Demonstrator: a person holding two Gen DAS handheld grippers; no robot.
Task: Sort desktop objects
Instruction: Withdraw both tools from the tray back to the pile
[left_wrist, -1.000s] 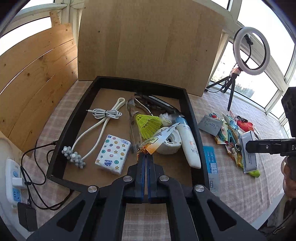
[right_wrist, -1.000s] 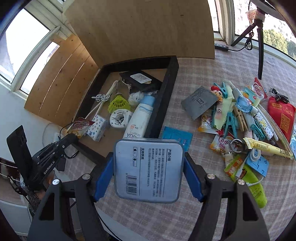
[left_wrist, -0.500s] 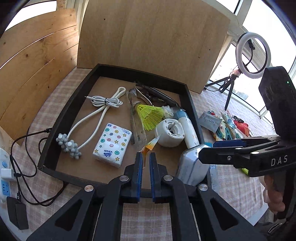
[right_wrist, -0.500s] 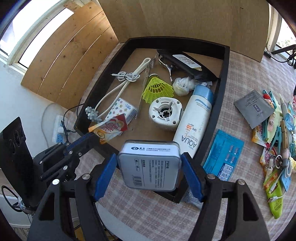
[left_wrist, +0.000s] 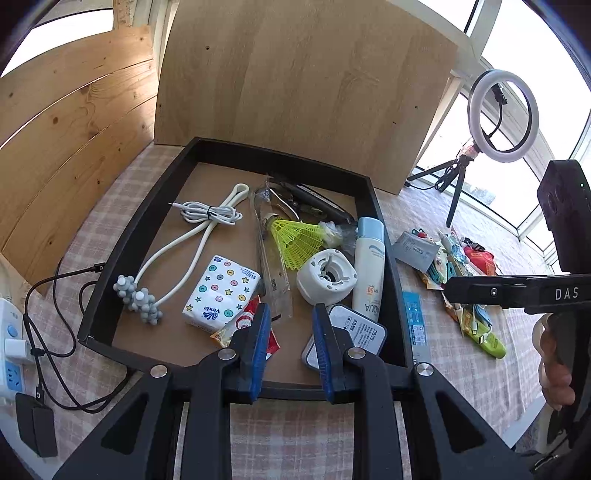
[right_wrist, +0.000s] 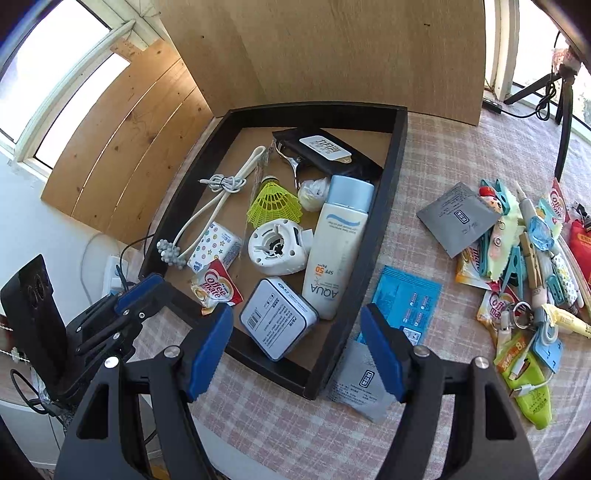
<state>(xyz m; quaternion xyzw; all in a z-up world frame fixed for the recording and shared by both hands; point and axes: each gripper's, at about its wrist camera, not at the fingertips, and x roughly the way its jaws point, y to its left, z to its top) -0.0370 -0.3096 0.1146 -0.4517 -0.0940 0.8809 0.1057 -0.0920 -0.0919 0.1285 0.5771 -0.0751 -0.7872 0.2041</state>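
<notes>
With both sets of jaws apart and empty, right gripper (right_wrist: 297, 349) hangs over the near tray (right_wrist: 400, 147) edge, left gripper (left_wrist: 289, 345) beside it. Tin (right_wrist: 279, 324) and creamer sachet (right_wrist: 216, 290) lie inside the tray, alongside sunscreen (right_wrist: 338, 247), shuttlecock (right_wrist: 273, 203) and cable (right_wrist: 223, 182). Farther right, a loose pile (right_wrist: 517, 258) sits on the tablecloth: judged partly sorted, that pile left.
</notes>
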